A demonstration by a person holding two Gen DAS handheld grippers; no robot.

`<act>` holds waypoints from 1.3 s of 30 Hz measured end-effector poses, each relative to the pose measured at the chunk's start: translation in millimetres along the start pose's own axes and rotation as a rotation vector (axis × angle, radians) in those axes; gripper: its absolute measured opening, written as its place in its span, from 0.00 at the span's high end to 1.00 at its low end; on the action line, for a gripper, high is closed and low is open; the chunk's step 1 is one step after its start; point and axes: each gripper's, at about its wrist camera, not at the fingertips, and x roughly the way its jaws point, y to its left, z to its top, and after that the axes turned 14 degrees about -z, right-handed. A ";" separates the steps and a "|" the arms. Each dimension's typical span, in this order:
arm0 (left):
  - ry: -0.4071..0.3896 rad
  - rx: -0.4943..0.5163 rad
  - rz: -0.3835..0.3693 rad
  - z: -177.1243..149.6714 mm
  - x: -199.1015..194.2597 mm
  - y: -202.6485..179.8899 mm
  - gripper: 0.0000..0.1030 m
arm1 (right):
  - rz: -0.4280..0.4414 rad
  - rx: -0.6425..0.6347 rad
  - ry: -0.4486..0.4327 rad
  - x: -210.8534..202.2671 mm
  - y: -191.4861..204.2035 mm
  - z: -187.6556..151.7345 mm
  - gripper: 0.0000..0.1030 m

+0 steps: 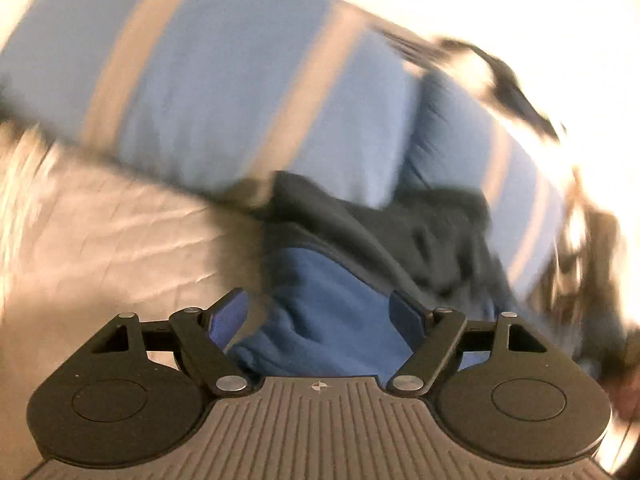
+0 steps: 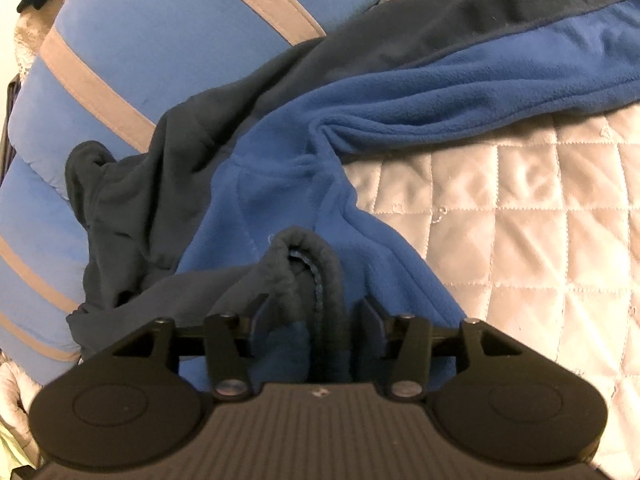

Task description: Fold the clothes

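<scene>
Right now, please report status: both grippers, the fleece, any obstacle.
Left gripper open over fleece. Right gripper open, dark hem between. Striped cushion against fleece.

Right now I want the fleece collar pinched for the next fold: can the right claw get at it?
Probably yes: the right claw stands open with the dark collar already between its fingers, nothing covering it.
</scene>
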 end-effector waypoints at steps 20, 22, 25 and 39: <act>-0.057 -0.102 0.101 0.1 28.1 -8.7 0.75 | -0.115 0.021 -0.306 -52.0 23.4 -7.4 0.24; -0.034 0.131 0.160 -1.6 33.0 -52.9 0.75 | -0.095 -0.023 -0.330 -55.2 38.1 -12.7 0.24; 0.009 0.469 0.214 -15.6 44.4 -116.0 0.76 | -0.021 -0.134 -0.333 -57.6 67.1 -24.2 0.24; 0.228 1.165 0.360 -116.5 93.0 -199.5 0.76 | 0.299 -0.689 -0.235 -47.5 243.4 -90.9 0.15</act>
